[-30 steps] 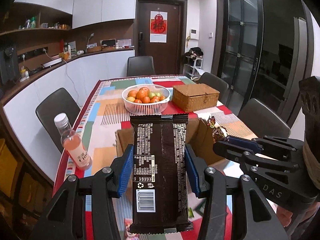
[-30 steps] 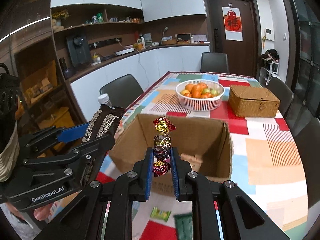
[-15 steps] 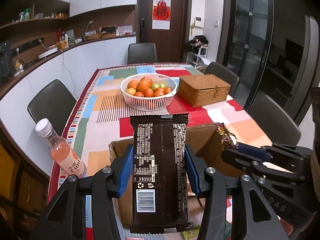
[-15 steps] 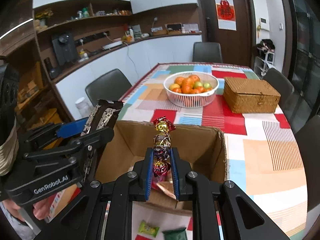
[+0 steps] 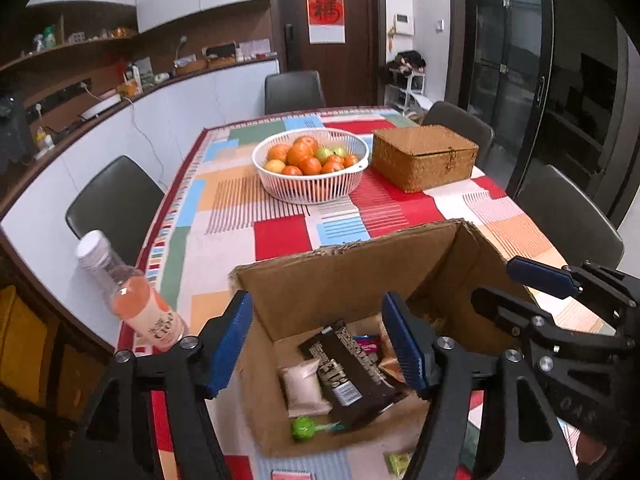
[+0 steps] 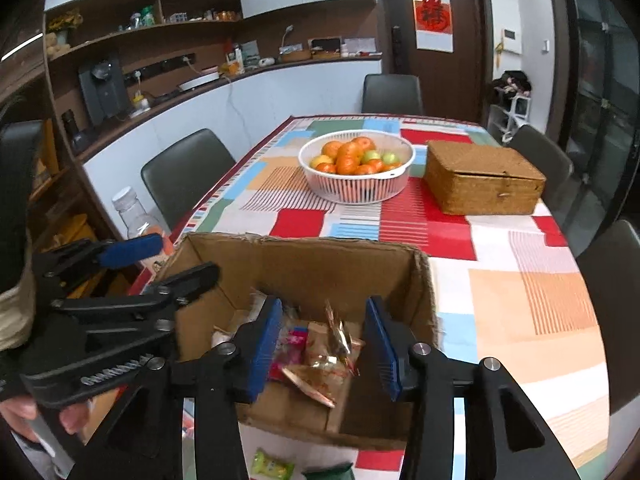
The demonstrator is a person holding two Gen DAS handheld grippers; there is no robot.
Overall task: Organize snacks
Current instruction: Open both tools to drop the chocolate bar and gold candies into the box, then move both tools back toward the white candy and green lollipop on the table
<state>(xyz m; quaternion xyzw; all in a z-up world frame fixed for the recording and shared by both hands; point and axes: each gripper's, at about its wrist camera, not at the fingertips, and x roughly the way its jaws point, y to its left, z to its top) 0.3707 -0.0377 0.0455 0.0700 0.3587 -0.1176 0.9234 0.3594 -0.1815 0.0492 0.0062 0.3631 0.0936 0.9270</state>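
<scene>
An open cardboard box stands on the table and holds several snacks. My left gripper is open and empty above it. The dark brown bar packet lies inside the box beside a white packet and a green candy. My right gripper is open and empty over the box. The foil-wrapped candy string lies in the box between its fingers, on other packets. The right gripper also shows in the left wrist view, and the left gripper in the right wrist view.
A pink drink bottle stands at the table's left edge. A white fruit basket and a wicker box sit farther back. Loose green snacks lie on the cloth in front of the box. Chairs surround the table.
Both grippers have opened over the box. The brown bar has dropped from the left gripper into the box, and the candy string from the right gripper.
</scene>
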